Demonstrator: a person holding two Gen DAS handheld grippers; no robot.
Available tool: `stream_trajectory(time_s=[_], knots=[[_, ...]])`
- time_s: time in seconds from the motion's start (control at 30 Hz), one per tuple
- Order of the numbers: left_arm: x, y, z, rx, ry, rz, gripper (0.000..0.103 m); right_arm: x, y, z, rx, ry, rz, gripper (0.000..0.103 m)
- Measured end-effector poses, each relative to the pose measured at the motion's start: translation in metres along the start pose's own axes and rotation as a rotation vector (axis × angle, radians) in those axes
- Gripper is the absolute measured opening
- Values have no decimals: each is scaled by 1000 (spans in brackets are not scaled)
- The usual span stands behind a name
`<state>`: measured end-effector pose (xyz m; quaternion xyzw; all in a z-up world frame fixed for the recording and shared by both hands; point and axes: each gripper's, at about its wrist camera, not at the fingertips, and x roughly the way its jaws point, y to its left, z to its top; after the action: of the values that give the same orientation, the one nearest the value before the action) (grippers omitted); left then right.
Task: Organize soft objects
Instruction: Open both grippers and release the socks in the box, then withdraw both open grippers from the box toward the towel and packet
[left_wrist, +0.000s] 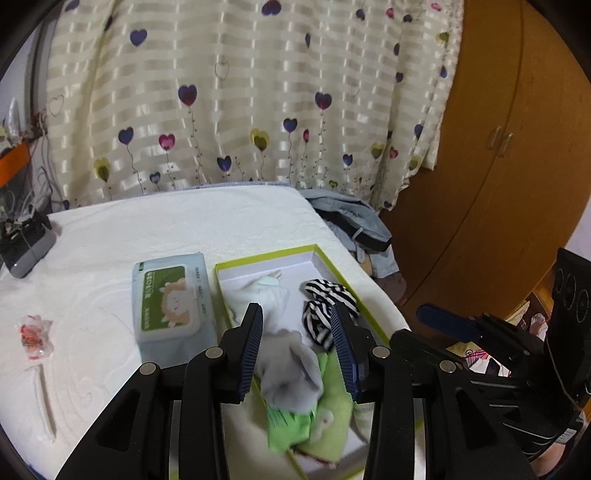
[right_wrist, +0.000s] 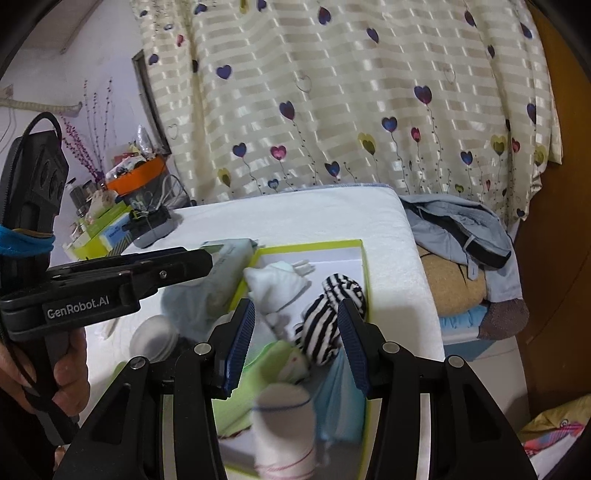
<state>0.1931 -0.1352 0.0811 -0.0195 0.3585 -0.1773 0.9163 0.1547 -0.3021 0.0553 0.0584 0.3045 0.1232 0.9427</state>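
A shallow box with a lime-green rim (left_wrist: 266, 256) (right_wrist: 314, 244) lies on the white bed. In it are a white sock (left_wrist: 264, 295) (right_wrist: 275, 278), a black-and-white striped sock (left_wrist: 325, 306) (right_wrist: 328, 317), a grey sock (left_wrist: 290, 373), a green sock (left_wrist: 332, 410) (right_wrist: 266, 360), and in the right wrist view a light blue one (right_wrist: 338, 398) and a white rolled one (right_wrist: 284, 428). My left gripper (left_wrist: 301, 347) is open above the grey sock. My right gripper (right_wrist: 295, 343) is open above the striped sock, holding nothing.
A wet-wipes pack (left_wrist: 171, 299) lies left of the box. A wrapped lollipop (left_wrist: 35, 338) lies at the left. A grey device (left_wrist: 26, 243) sits at the bed's far left corner. Blue clothes (right_wrist: 461, 229) are heaped past the bed's right edge, by a wooden wardrobe (left_wrist: 498, 147).
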Motion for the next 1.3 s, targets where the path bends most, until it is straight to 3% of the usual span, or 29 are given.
stream_trajectory(time_s=[0.23,0.53,1.3], knots=[[-39,0,-24,-10,-39,-15,37,-24,23,-9,-37,-5,-31,48],[-74,14,-59,-31,-74,4,37,-37,54,-27,-85,10,4,48],[-114,51,-112,-123,-119,60,37,-36,112,-56,-164,60,91,48]])
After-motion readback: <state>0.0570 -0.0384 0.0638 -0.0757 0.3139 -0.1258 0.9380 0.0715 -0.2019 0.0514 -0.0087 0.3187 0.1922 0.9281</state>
